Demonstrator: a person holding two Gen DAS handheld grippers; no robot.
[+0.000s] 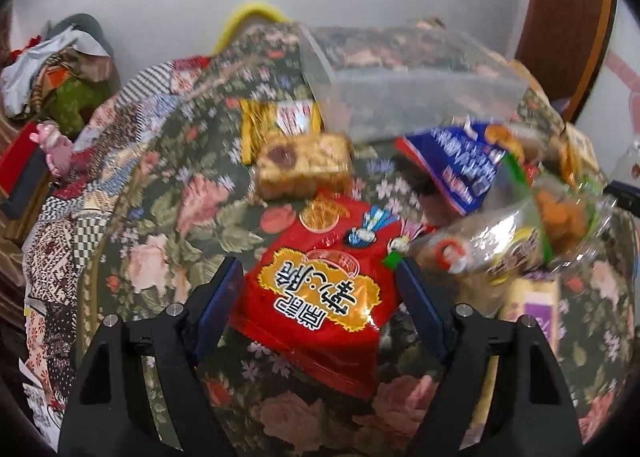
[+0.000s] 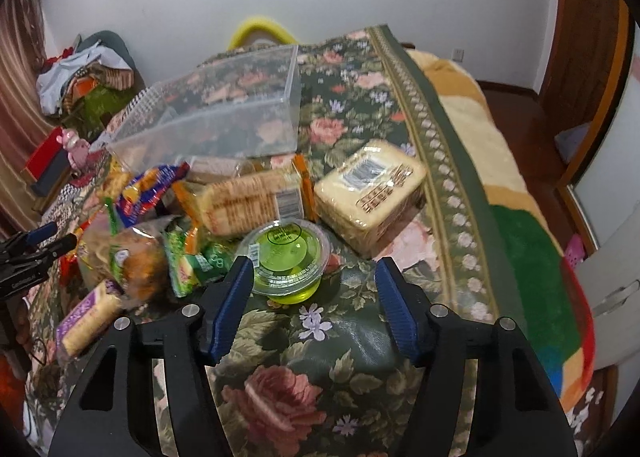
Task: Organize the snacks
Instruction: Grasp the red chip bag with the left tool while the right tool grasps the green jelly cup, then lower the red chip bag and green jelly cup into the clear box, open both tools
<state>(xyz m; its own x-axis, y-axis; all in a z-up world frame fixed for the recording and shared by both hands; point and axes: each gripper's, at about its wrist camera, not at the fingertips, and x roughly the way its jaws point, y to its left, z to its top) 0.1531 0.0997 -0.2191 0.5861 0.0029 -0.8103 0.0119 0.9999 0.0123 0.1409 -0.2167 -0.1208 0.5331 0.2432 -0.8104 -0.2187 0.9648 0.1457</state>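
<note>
In the left wrist view a red snack bag (image 1: 320, 289) with gold lettering lies on the floral bedspread (image 1: 168, 225). My left gripper (image 1: 319, 269) is open and straddles the bag, with both pads a little off its sides. In the right wrist view a clear cup of green jelly (image 2: 286, 257) stands just ahead of my right gripper (image 2: 314, 265), which is open. The cup sits close to the left fingertip (image 2: 243, 269), and I cannot tell whether they touch. An empty clear plastic box (image 2: 224, 113) stands behind the pile and also shows in the left wrist view, clear box (image 1: 400, 97).
Several snack packs crowd the bedspread: a biscuit pack (image 1: 304, 165), a blue bag (image 1: 460, 161), a cracker pack (image 2: 248, 201), a square cream pack (image 2: 372, 193), a bread bag (image 2: 132, 257). The left gripper (image 2: 36, 249) shows at the left. The bed's edge drops off at right (image 2: 520, 217).
</note>
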